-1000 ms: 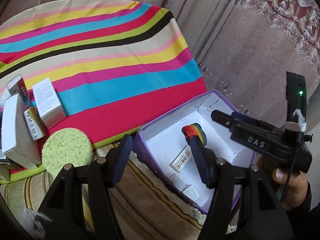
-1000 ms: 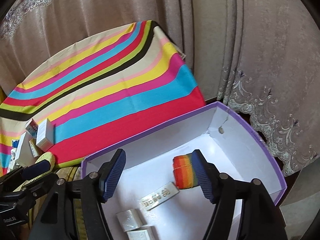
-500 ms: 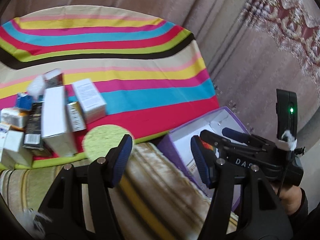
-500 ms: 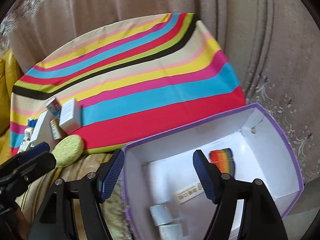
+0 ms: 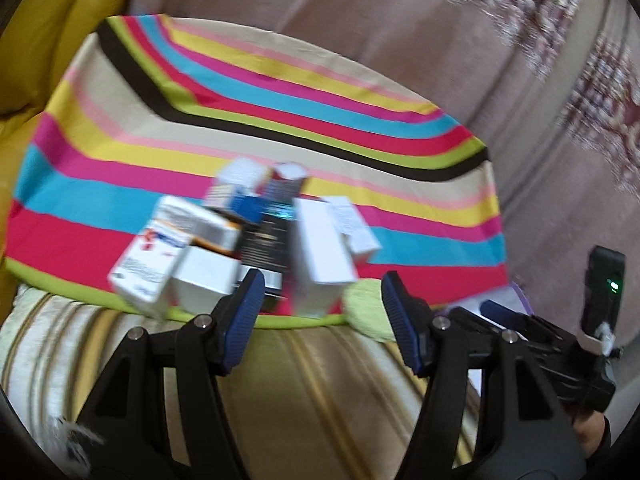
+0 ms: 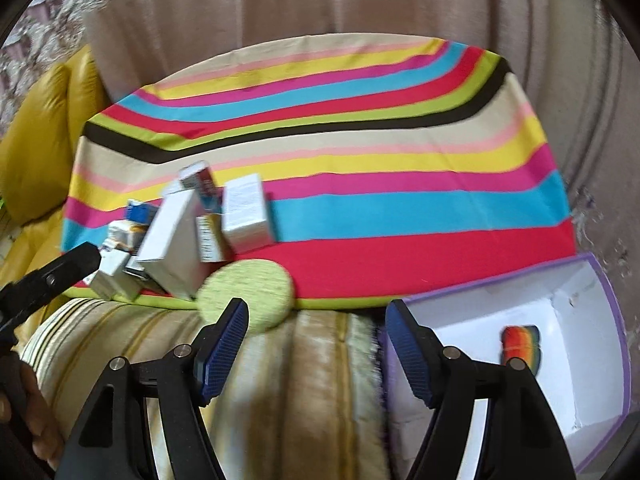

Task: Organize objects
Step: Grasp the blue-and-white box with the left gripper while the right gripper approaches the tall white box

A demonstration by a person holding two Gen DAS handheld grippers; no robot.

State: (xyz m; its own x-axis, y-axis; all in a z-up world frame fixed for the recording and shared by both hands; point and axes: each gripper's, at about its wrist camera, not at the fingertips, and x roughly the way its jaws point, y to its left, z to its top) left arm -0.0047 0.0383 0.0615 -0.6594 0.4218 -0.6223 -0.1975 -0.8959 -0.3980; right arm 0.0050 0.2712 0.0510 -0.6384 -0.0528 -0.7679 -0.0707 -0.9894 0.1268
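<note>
Left gripper (image 5: 322, 320): we see its jaws spread wide with nothing between them, facing the box pile
Right gripper (image 6: 316, 350): we see it wide apart and holding nothing, over the striped cushion (image 6: 280, 392)
Small boxes (image 5: 248, 240): a blurred cluster at the near left edge of the striped cloth (image 5: 360, 128)
Green round pad (image 6: 246, 294): we find it at the cloth's near edge, just beside the boxes
Purple box (image 6: 614, 344): right of the cloth, white inside
Rainbow item (image 6: 520, 346): lying inside the purple box
</note>
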